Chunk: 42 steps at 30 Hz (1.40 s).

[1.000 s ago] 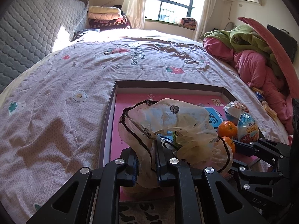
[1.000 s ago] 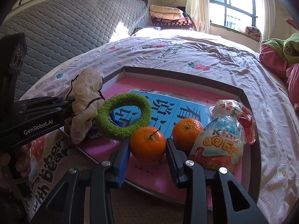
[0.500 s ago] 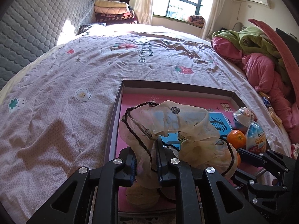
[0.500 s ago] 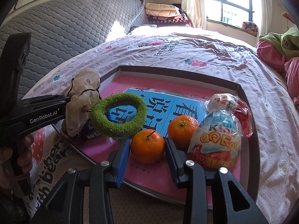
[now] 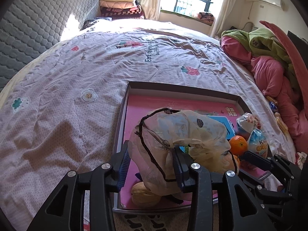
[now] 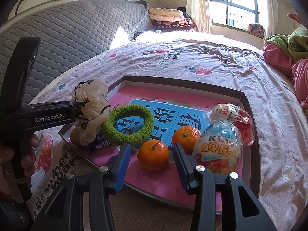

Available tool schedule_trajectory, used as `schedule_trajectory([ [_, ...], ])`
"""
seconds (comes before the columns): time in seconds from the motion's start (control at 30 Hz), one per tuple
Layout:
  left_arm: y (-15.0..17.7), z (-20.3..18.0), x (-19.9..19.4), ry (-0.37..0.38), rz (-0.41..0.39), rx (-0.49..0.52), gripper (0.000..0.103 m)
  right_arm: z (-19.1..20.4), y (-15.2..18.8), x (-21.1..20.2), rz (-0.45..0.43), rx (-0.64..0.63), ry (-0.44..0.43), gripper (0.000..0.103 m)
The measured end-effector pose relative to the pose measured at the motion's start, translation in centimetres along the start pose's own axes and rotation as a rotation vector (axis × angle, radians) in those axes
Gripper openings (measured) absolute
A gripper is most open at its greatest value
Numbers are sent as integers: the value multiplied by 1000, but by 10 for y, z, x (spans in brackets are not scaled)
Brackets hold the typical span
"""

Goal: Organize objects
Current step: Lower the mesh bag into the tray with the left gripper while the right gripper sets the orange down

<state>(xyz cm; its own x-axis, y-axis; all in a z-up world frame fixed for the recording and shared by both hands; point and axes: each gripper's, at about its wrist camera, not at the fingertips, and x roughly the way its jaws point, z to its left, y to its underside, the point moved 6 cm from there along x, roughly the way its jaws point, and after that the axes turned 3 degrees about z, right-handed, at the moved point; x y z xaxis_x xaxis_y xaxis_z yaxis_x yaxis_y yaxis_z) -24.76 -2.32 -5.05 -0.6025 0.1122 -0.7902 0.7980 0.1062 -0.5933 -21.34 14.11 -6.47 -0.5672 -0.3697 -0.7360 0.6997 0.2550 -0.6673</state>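
A shallow tray [image 6: 182,80] with a pink floor lies on the bed. My right gripper [image 6: 152,150] straddles an orange [image 6: 153,156] resting on the tray. Its jaws are opening, with a gap on each side of the fruit. A second orange [image 6: 185,134] and a wrapped egg toy [image 6: 217,146] sit just right of it. My left gripper [image 5: 150,165] has jaws opening around a cream scrunchie [image 5: 179,134], which drapes over the right finger. A green scrunchie [image 6: 127,127] leans tilted against the cream one [image 6: 92,100]. The right gripper [image 5: 250,157] also shows in the left wrist view.
A brown nut-like lump [image 5: 144,194] and a blue packet [image 6: 99,144] lie under the cream scrunchie; another wrapped egg [image 6: 231,115] sits at the tray's right. A person's hand [image 6: 11,154] grips the left handle. Pink and green clothes [image 5: 269,67] pile at the right; a grey headboard [image 6: 77,28] stands at the left.
Both pairs of jaws have spread. The right pads have come off the orange, which stays on the tray. The left pads have loosened around the cream scrunchie.
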Motion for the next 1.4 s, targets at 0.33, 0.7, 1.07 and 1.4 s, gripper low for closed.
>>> schedule_trajectory([
  [0.33, 0, -4, -14, -30, 55, 30, 53, -4, -6, -14, -33, 22, -4, 49],
  [0.7, 11, -2, -23, -45, 98, 25, 61, -5, -10, -29, -61, 31, -12, 51],
  [1.07, -8, -18, -19, -12, 162, 26, 64, -10, -10, -37, -77, 60, -18, 51],
  [1.4, -15, -25, -40, 10, 95, 15, 66, -19, -15, -47, -108, 88, -10, 52],
])
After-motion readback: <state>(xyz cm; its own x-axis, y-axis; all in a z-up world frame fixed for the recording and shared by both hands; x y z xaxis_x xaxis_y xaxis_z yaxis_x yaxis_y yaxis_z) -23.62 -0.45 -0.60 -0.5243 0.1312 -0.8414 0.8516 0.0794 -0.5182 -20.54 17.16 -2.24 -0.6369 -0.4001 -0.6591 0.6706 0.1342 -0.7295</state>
